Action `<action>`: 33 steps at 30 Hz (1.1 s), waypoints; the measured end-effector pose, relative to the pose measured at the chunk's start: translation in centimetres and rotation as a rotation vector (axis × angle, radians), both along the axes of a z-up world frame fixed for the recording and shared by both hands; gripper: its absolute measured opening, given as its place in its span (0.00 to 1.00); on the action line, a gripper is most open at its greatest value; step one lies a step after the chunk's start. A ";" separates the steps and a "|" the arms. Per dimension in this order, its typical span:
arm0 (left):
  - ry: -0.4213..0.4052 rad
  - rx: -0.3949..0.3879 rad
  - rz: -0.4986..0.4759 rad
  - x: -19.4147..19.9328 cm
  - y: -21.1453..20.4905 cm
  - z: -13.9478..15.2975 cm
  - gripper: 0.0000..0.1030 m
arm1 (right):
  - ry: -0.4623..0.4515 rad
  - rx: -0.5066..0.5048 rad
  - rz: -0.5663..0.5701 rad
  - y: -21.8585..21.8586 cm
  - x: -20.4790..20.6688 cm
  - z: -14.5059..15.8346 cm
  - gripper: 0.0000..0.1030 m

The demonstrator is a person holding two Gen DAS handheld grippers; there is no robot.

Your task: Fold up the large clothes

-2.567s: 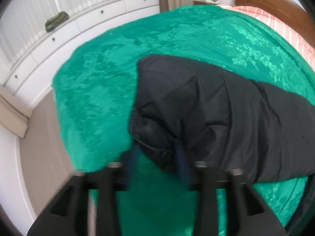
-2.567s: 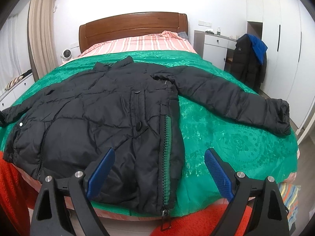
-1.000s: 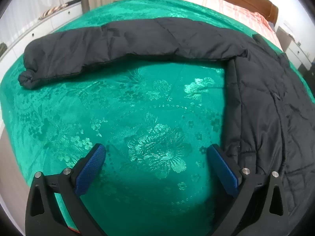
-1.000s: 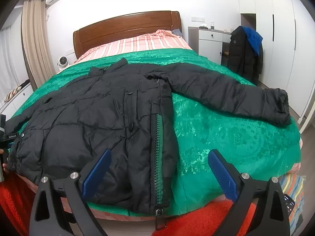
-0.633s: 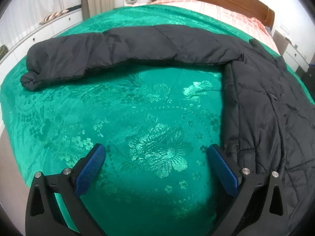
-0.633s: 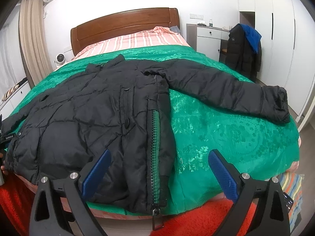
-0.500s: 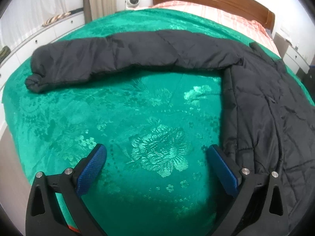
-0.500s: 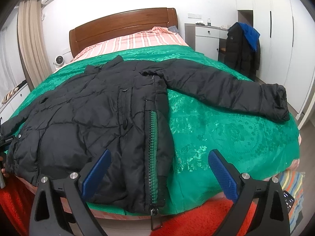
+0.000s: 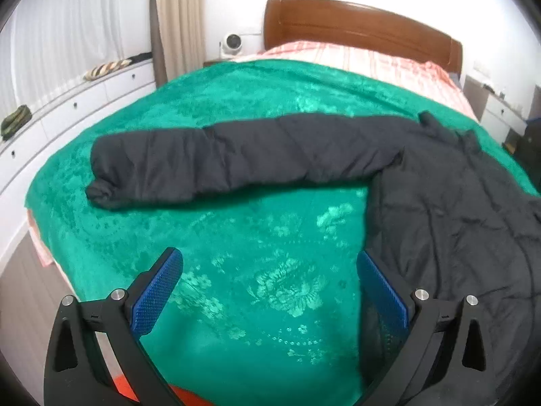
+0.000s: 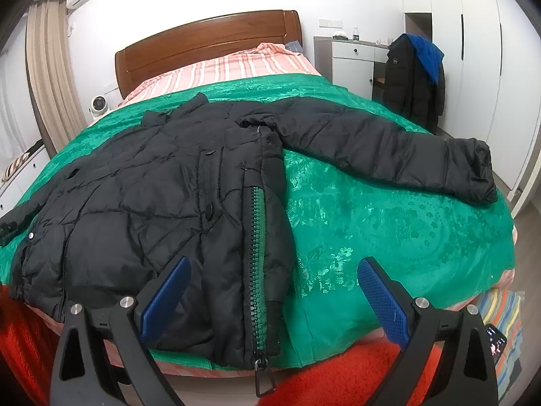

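Observation:
A black padded jacket lies flat, front up, on a green bedspread. Its green zipper runs down to the hem at the bed's foot edge. One sleeve stretches out to the right. In the left wrist view the other sleeve lies straight to the left, and the jacket body fills the right side. My left gripper is open above bare bedspread, its right finger close to the jacket's side edge. Near the hem my right gripper is open, holding nothing.
A wooden headboard and striped pink sheet are at the far end. White drawers line the left wall. A dark coat hangs by a white cabinet at the right. A red rug lies at the bed's foot.
The left gripper let go of the sleeve cuff, opened and pulled back and up, so the whole sleeve now shows laid out. The right gripper moved slightly closer to the hem.

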State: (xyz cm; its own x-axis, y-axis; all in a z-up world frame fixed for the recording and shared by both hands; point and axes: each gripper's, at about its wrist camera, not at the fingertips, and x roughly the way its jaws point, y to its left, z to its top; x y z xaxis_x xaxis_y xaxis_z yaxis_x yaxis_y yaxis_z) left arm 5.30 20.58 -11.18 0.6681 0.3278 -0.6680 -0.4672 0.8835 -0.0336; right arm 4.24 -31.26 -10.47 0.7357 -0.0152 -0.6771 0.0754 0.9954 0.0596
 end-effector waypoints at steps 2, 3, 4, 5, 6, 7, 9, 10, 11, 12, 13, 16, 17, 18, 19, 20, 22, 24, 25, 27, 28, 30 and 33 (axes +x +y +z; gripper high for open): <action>-0.009 -0.013 0.009 -0.6 0.6 0.4 1.00 | 0.006 -0.001 -0.001 0.0 0.1 -0.1 0.95; -0.012 -0.023 0.011 -0.8 0.9 0.5 1.00 | 0.008 -0.003 0.000 0.1 0.2 -0.2 0.95; -0.017 -0.033 0.015 -1.1 1.3 0.4 1.00 | 0.010 -0.006 0.000 0.1 0.2 -0.2 0.95; -0.020 -0.031 0.018 -1.2 1.5 0.4 1.00 | 0.012 -0.010 0.002 0.2 0.2 -0.2 0.95; -0.021 -0.024 0.020 -1.4 1.6 0.3 1.00 | 0.014 -0.013 0.004 0.3 0.3 -0.3 0.95; -0.017 -0.002 0.025 -1.5 1.7 0.0 1.00 | 0.015 -0.012 0.007 0.3 0.3 -0.3 0.95; -0.007 0.016 0.035 -1.7 1.8 -0.5 1.00 | 0.017 0.028 0.006 -0.3 0.4 -0.2 0.95; -0.007 0.004 0.040 -1.8 2.0 -0.7 1.00 | 0.012 0.053 -0.002 -0.8 0.4 -0.1 0.95; -0.010 -0.010 0.044 -1.8 2.2 -0.9 1.00 | 0.000 0.104 -0.020 -1.9 0.3 0.1 0.95; -0.014 -0.021 0.051 -1.8 2.5 -0.9 1.00 | -0.012 0.154 -0.039 -3.0 0.3 0.4 0.95; -0.019 -0.032 0.065 -1.9 2.8 -1.0 1.00 | -0.029 0.220 -0.072 -4.8 0.5 0.8 0.95; -0.024 -0.063 0.085 -2.0 3.5 -1.3 1.00 | -0.039 0.361 -0.191 -10.8 1.9 1.4 0.95; -0.027 -0.072 0.090 -2.1 3.7 -1.4 1.00 | -0.044 0.416 -0.236 -12.8 2.3 1.3 0.95; -0.029 -0.081 0.094 -2.1 3.8 -1.4 1.00 | -0.055 0.484 -0.284 -15.0 2.7 1.0 0.95; -0.030 -0.090 0.100 -2.1 4.0 -1.5 1.00 | -0.066 0.567 -0.334 -17.4 3.1 0.4 0.95; -0.031 -0.097 0.107 -2.1 4.1 -1.6 1.00 | -0.065 0.644 -0.394 -19.7 3.5 -0.5 0.95; -0.031 -0.104 0.115 -2.2 4.3 -1.6 1.00 | -0.053 0.760 -0.499 -23.3 4.4 -2.6 0.95; -0.028 -0.102 0.118 -2.1 4.2 -1.7 1.00 | -0.067 0.848 -0.599 -26.0 4.8 -4.5 0.95; -0.025 -0.097 0.118 -2.1 4.1 -1.7 1.00 | -0.089 0.890 -0.645 -27.0 4.9 -5.3 0.95; -0.019 -0.087 0.117 -2.0 3.9 -1.7 1.00 | -0.154 0.940 -0.726 -28.5 5.3 -6.0 0.96; -0.013 -0.079 0.115 -1.9 3.7 -1.8 1.00 | -0.171 0.937 -0.746 -28.9 5.6 -6.0 0.96; -0.003 -0.069 0.112 -1.6 3.5 -1.8 1.00 | -0.190 0.886 -0.794 -29.8 6.4 -5.4 0.80; 0.004 -0.062 0.106 -1.5 3.3 -1.9 1.00 | -0.107 0.654 -0.827 -29.9 8.5 -2.4 0.21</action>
State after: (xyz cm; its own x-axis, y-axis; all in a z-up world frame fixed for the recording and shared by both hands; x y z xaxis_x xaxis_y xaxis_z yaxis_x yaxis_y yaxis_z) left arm 3.83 23.93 -13.10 0.6296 0.3543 -0.6914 -0.5577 0.8257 -0.0847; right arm 12.73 -61.18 -12.85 0.7194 -0.1947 -0.6667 0.6775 0.4085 0.6117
